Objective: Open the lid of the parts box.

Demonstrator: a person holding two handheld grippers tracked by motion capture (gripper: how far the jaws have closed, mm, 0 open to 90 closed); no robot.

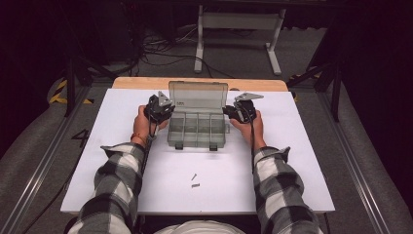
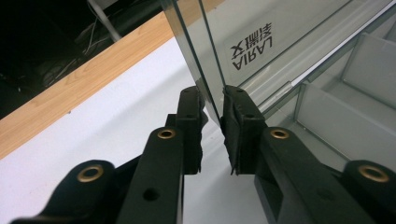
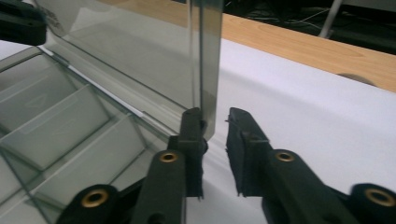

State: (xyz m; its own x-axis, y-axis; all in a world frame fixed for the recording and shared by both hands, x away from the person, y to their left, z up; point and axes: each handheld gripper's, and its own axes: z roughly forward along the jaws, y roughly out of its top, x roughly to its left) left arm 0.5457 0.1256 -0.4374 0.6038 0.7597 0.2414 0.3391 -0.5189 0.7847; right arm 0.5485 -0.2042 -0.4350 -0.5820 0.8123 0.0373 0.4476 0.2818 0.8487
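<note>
— Where do we stand with the box?
— Mid-table on the white board, its lid upright; we flank it, one claw at each side edge of the lid, seemingly to swing it evenly on its hinge

— And the claws?
— Our left gripper has its jaws apart, the lid's edge standing between them, not pinched (a gap shows either side). Our right gripper is also apart, the lid's edge against the inner jaw only

— The two small screws?
— Loose on the board nearer us, well apart from the box, perhaps awaiting a compartment
</note>
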